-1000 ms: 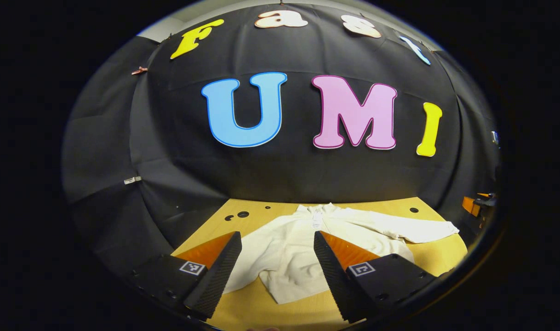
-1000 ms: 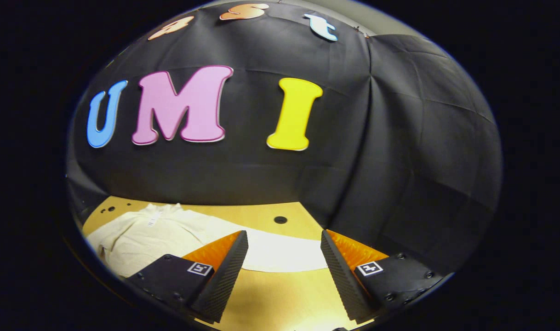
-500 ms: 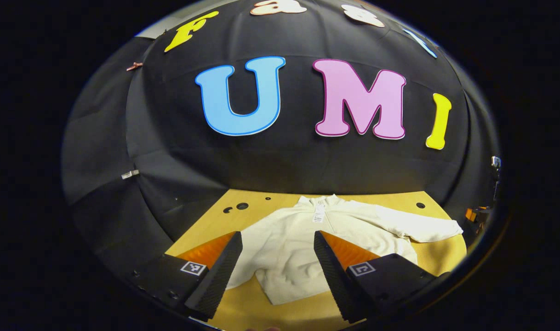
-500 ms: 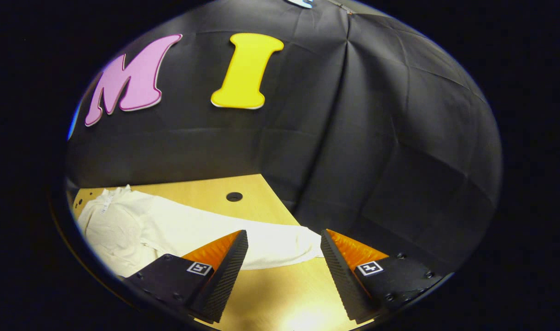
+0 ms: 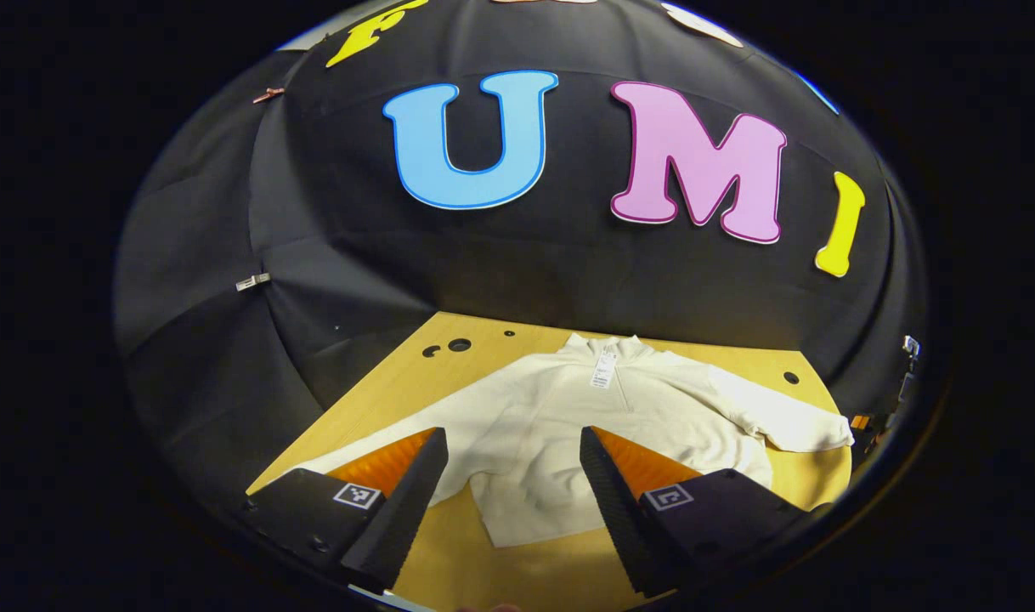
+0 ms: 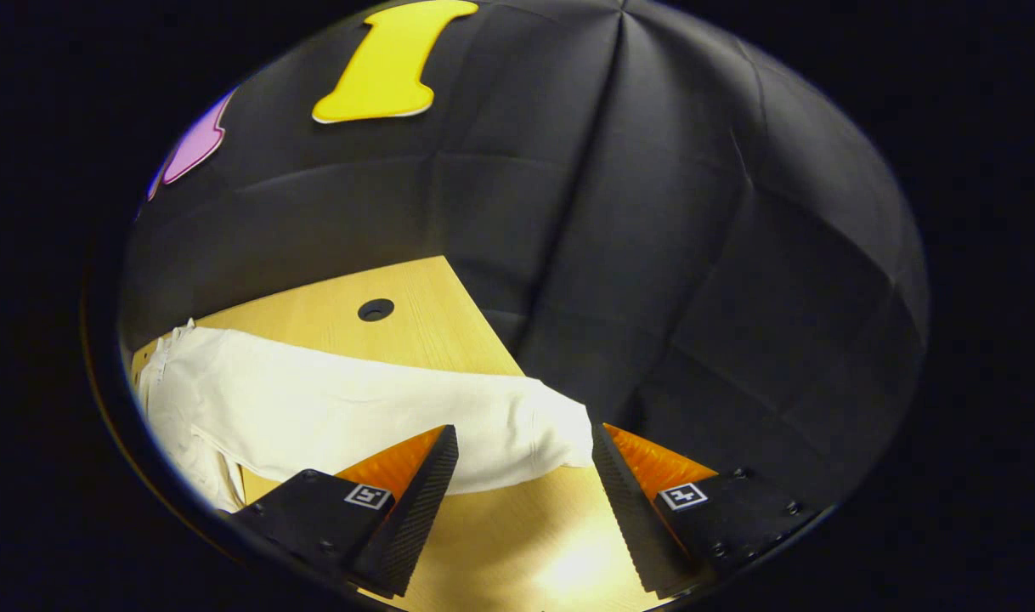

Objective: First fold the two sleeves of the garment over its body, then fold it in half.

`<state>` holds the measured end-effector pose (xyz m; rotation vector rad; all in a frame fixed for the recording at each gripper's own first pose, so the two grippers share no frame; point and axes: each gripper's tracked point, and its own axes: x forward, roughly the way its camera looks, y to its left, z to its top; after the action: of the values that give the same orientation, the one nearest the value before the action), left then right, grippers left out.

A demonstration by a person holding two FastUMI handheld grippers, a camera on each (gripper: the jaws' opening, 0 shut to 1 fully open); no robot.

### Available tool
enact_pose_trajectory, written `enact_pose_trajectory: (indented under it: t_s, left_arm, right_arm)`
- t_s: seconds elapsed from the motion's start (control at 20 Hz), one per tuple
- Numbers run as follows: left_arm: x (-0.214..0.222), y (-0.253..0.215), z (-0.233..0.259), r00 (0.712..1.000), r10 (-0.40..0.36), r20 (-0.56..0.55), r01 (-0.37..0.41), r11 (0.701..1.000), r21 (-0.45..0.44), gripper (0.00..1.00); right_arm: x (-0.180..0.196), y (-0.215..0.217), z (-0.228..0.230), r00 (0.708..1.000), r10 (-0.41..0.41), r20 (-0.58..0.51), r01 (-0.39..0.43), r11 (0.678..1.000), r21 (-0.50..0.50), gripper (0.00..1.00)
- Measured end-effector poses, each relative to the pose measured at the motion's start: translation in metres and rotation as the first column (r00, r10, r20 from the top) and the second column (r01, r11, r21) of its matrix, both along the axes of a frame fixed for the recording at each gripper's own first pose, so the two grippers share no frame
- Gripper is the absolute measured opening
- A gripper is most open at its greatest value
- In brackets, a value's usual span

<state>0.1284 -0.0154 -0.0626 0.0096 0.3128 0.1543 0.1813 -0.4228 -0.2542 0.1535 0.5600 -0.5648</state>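
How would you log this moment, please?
garment: flat, sleeves unfolded | left tool: open | right tool: open at right sleeve cuff

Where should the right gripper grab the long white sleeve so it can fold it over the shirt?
Probably at the cuff end of the sleeve, which lies flat and stretched out on the table. The right gripper is open with the cuff between its fingers, so coming down from above and pinching there would let the whole sleeve swing over the garment.

cream garment [image 5: 551, 425] flat, sleeves [image 6: 356, 408] spread, unfolded
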Motion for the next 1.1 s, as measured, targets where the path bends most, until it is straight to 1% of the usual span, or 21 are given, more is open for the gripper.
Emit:
enact_pose_trajectory:
  t_s: [0.05, 0.15, 0.25, 0.45, 0.55, 0.7, 0.85, 0.9, 0.95, 1.0, 1.05, 1.1]
  left_arm:
    - [0.0, -0.001, 0.001, 1.0, 0.0, -0.005, 0.0, 1.0, 0.007, 0.96]
    - [0.001, -0.001, -0.001, 1.0, 0.005, -0.02, -0.005, 1.0, 0.011, 0.96]
    - [0.0, -0.004, -0.006, 0.999, 0.013, -0.048, -0.012, 1.0, 0.01, 0.96]
    - [0.001, -0.013, -0.007, 0.998, 0.001, -0.062, 0.0, 1.0, 0.018, 0.96]
    - [0.001, -0.016, -0.006, 0.998, -0.006, -0.064, 0.008, 1.0, 0.026, 0.96]
    - [-0.002, -0.02, -0.006, 0.998, -0.007, -0.068, 0.009, 1.0, 0.026, 0.96]
    - [-0.004, -0.025, -0.008, 0.997, -0.009, -0.076, 0.01, 1.0, 0.013, 0.96]
    - [-0.005, -0.027, -0.01, 0.997, -0.009, -0.079, 0.009, 1.0, 0.008, 0.96]
    - [-0.005, -0.028, -0.01, 0.997, -0.01, -0.081, 0.011, 1.0, 0.007, 0.96]
    - [-0.005, -0.031, -0.01, 0.996, -0.015, -0.083, 0.016, 1.0, 0.012, 0.96]
    - [-0.006, -0.032, -0.009, 0.997, -0.02, -0.081, 0.021, 1.0, 0.021, 0.97]
    - [-0.008, -0.034, -0.007, 0.997, -0.025, -0.074, 0.028, 0.999, 0.029, 0.97]
  right_arm:
    - [0.001, -0.003, -0.004, 1.0, -0.013, -0.005, 0.013, 1.0, 0.017, 0.98]
    - [0.006, -0.01, -0.009, 1.0, -0.016, -0.006, 0.016, 1.0, 0.011, 0.98]
    - [0.008, -0.007, -0.02, 1.0, 0.007, -0.024, -0.006, 1.0, 0.019, 0.98]
    - [0.021, 0.003, -0.051, 0.996, 0.055, -0.065, -0.049, 0.995, 0.088, 0.98]
    - [0.02, 0.002, -0.06, 0.995, 0.055, -0.086, -0.049, 0.996, 0.075, 0.99]
    - [0.021, 0.003, -0.06, 0.998, 0.045, -0.044, -0.041, 0.996, 0.081, 0.99]
    - [0.023, 0.006, -0.06, 0.998, 0.056, -0.035, -0.053, 0.995, 0.083, 0.97]
    - [0.024, 0.008, -0.061, 0.998, 0.058, -0.036, -0.054, 0.995, 0.086, 0.8]
    - [0.028, 0.013, -0.061, 0.997, 0.065, -0.036, -0.062, 0.995, 0.082, 0.81]
    - [0.031, 0.017, -0.061, 0.996, 0.075, -0.04, -0.072, 0.995, 0.069, 0.46]
    - [0.032, 0.02, -0.061, 0.996, 0.08, -0.046, -0.078, 0.995, 0.058, 0.36]
    - [0.033, 0.022, -0.06, 0.996, 0.08, -0.048, -0.078, 0.996, 0.05, 0.32]
